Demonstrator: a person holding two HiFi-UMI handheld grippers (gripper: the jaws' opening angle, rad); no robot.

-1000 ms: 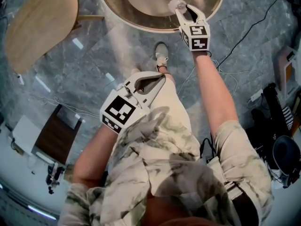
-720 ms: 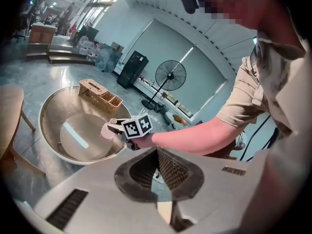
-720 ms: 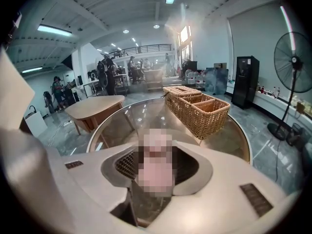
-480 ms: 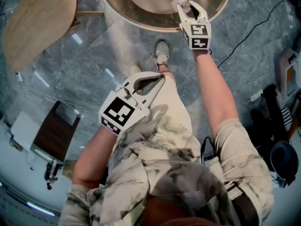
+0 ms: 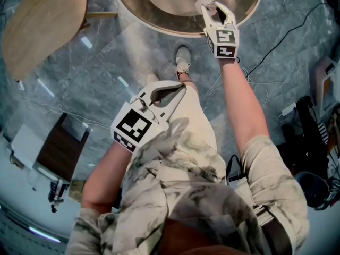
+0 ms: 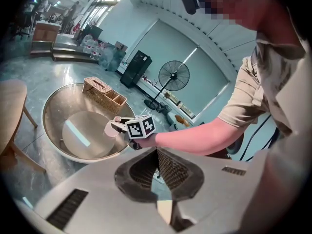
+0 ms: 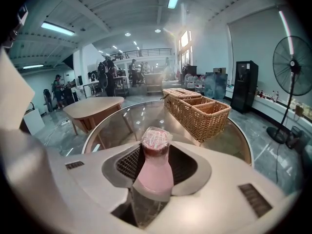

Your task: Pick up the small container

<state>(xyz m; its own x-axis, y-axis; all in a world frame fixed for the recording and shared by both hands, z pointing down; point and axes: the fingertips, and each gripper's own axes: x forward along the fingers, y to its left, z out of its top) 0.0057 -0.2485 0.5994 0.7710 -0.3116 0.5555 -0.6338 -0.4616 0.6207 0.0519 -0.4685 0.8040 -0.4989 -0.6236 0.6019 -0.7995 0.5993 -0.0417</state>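
So it's a round glass table (image 7: 117,126) sitting on a grey marble floor (image 5: 106,62). There are just two things on top: a divided wicker basket (image 7: 197,112) over at the far side, and a little pink bottle (image 7: 155,167) with a wrapped cap, upright near the front edge and well apart from the basket. Also on the floor are a wooden side table (image 5: 42,25) close by and a black cable (image 5: 277,40) snaking across.

The right gripper (image 7: 157,155), whose jaws have just been closing with the pink bottle (image 7: 155,174) between them, hides the bottle's base. In the head view the round glass table (image 5: 133,7) is cut off at 12 o'clock. In the right gripper view the people (image 7: 108,72) at 10 o'clock are too small to make out.
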